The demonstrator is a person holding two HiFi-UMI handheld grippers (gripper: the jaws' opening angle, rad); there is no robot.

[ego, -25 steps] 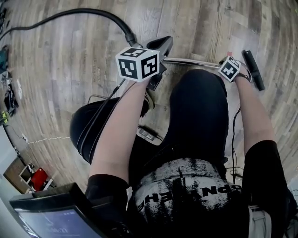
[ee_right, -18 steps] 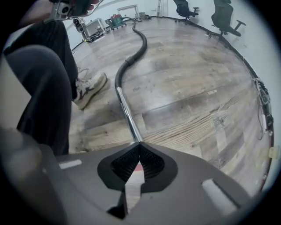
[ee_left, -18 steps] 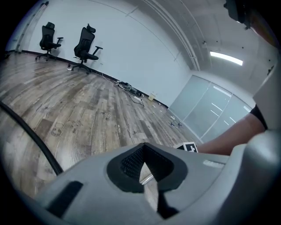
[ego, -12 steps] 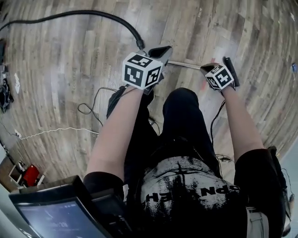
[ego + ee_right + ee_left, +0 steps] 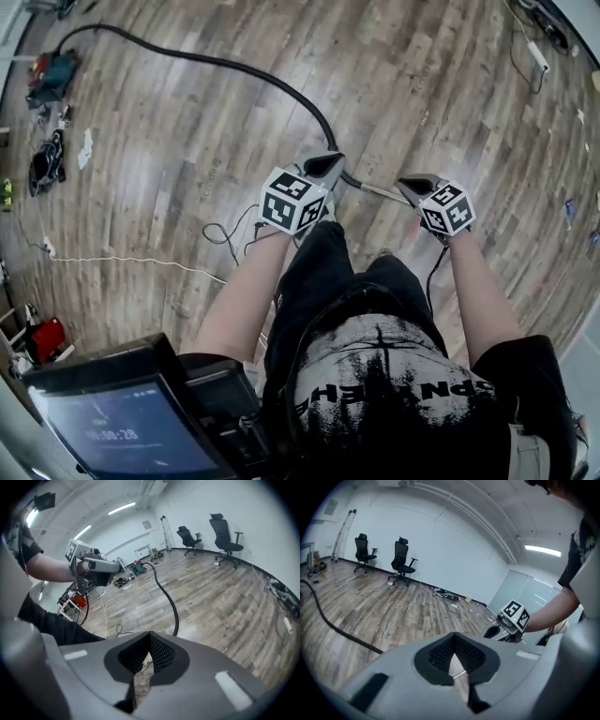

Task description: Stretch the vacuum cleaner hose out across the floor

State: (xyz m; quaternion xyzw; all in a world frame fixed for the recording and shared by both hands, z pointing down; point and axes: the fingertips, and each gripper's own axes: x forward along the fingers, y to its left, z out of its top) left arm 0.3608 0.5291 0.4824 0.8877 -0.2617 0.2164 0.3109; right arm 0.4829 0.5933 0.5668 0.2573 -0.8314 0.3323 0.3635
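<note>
item: vacuum hose (image 5: 234, 67) lying in a long curve across floor (image 5: 450, 84), near end joining metal wand tube (image 5: 378, 192) | left gripper (image 5: 326, 171) and right gripper (image 5: 412, 187): fingers of both clenching on that tube | risk: smooth tube probably slipping or twisting in fingers under pull; loose cable (image 5: 223, 234) by feet possibly snagging

Head view: I look steeply down from above at the floor (image 5: 169, 216).
Gripper views: each rides close behind its fingers (image 5: 440, 653), facing across the room.
Shared: all three catch the hose (image 5: 234, 67).
</note>
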